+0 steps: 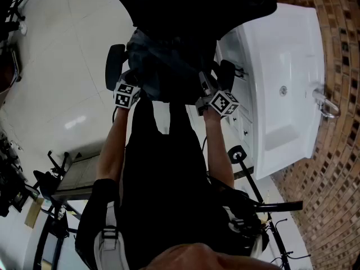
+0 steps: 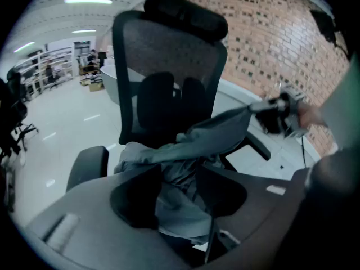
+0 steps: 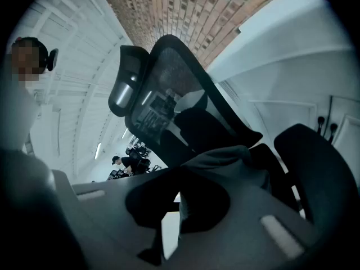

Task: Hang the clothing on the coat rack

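A grey garment (image 1: 163, 66) lies bunched on the seat of a black office chair (image 1: 114, 66). My left gripper (image 1: 138, 82) is at its left side and my right gripper (image 1: 209, 88) at its right. In the left gripper view the garment (image 2: 185, 145) fills the gap between the jaws of the left gripper (image 2: 179, 190), which is shut on it; a stretched fold runs to the right gripper (image 2: 278, 114). In the right gripper view the right gripper (image 3: 179, 207) is shut on a thin edge of the garment (image 3: 225, 162), below the chair's mesh back (image 3: 169, 77). No coat rack shows.
A white counter with a basin (image 1: 281, 83) and a tap (image 1: 324, 103) stands right of the chair against a brick wall (image 1: 337, 162). A black stand (image 1: 253, 190) is by my right leg. Other chairs (image 1: 11, 10) and equipment line the far left.
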`<state>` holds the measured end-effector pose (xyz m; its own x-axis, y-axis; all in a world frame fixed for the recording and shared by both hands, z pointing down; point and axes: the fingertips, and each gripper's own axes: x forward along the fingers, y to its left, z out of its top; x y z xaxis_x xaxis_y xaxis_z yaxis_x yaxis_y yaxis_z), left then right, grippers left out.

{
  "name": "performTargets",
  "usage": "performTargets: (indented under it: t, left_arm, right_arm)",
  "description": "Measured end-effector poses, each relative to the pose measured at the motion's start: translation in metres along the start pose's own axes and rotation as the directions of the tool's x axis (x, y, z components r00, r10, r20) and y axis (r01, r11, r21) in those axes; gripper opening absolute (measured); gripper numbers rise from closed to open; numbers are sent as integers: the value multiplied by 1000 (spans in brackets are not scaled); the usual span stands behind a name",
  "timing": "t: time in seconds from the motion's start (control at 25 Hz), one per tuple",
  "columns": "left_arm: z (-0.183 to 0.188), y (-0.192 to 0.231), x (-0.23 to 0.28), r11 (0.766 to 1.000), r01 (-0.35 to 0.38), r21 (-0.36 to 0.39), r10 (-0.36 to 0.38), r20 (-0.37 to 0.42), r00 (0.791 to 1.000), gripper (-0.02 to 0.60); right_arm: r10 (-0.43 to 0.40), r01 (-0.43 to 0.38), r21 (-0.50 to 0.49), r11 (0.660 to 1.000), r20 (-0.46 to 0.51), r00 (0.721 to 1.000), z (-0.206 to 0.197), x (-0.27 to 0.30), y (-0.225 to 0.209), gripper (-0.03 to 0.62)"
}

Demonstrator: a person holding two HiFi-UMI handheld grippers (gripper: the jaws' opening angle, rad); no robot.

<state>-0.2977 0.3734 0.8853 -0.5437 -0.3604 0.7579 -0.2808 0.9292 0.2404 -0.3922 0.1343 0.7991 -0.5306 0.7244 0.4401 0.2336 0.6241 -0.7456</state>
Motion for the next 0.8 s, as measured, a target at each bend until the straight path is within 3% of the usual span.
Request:
performTargets:
  t: [0.12,0.2,0.28,0.4,0.52,0.64,0.72,0.8]
  left_arm:
    - [-14,24,55,986,81,148,-57,-156,986,215]
    - [-31,33,81,957,140,254,-73,-254,964,273]
    - [-40,41,96,927,168,334,-62,-304,951,342]
    - [-25,52,103,922,149,356,-61,-246,967,350]
    - [-10,50,95,923,175,342,-112,-195,974,350]
    - [8,31,75,918,301,256,-263,-174,949,350]
    - [22,19,50,887,386,253,-353,-166,921,350]
    - [37,24,36,845,383,374,-330,-200,922,350]
  right_arm:
    - [21,-19,-39,999,36,999,16,3,37,6]
    - [32,-28,-60,998,65,997,26,-1,67,5]
    - [36,-27,-87,996,112,993,40,-13,97,5]
    - [27,2,-145,989,198,980,64,-43,134,5]
    - [2,55,-209,976,261,965,81,-77,161,5]
    - [-26,108,-265,958,296,955,94,-106,180,5]
    - [-56,143,-273,951,303,951,95,-117,184,5]
    - [-72,159,-273,949,301,951,94,-121,186,5]
